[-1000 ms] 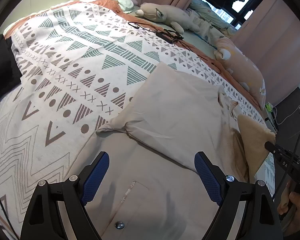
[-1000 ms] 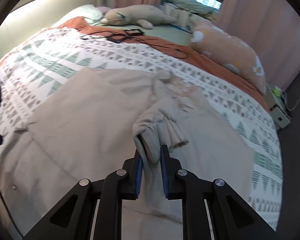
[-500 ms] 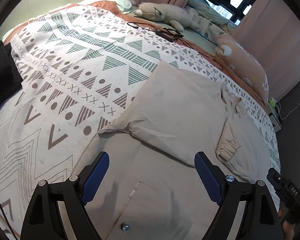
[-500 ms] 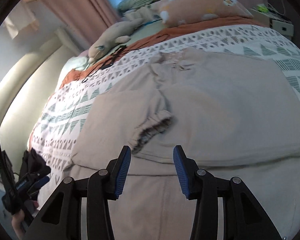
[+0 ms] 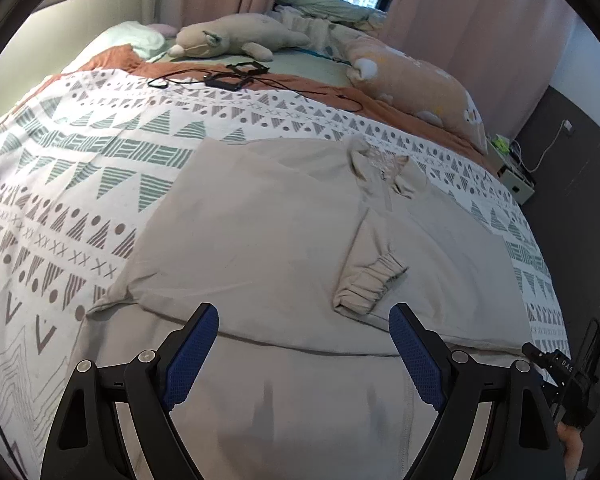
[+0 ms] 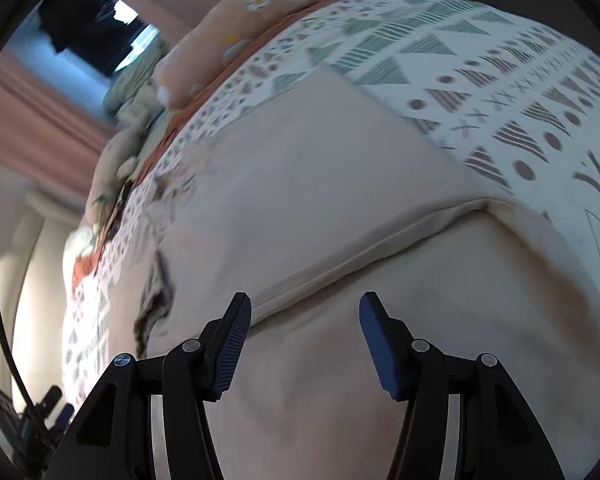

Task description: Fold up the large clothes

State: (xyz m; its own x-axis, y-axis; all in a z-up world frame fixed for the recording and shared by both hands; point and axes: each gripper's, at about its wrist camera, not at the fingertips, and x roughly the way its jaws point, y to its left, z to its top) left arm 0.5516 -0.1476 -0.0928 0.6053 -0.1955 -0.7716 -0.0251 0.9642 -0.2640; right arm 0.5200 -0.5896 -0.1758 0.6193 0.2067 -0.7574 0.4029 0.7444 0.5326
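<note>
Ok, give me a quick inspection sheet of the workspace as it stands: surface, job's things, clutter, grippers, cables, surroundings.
Surface: bed with a patterned quilt, triangles and crosses.
Job's things: beige garment spread flat on the quilt, both sides folded in; elastic sleeve cuff lying on top, collar at the far end.
Clutter: grey plush toy and orange plush pillow near the head of the bed.
Grippers: left gripper with jaws wide apart over the near hem, holding nothing; right gripper likewise open, above a folded edge.
Cables: black cable with a black device on the far part of the bed.
Surroundings: pink curtains, dark window.
</note>
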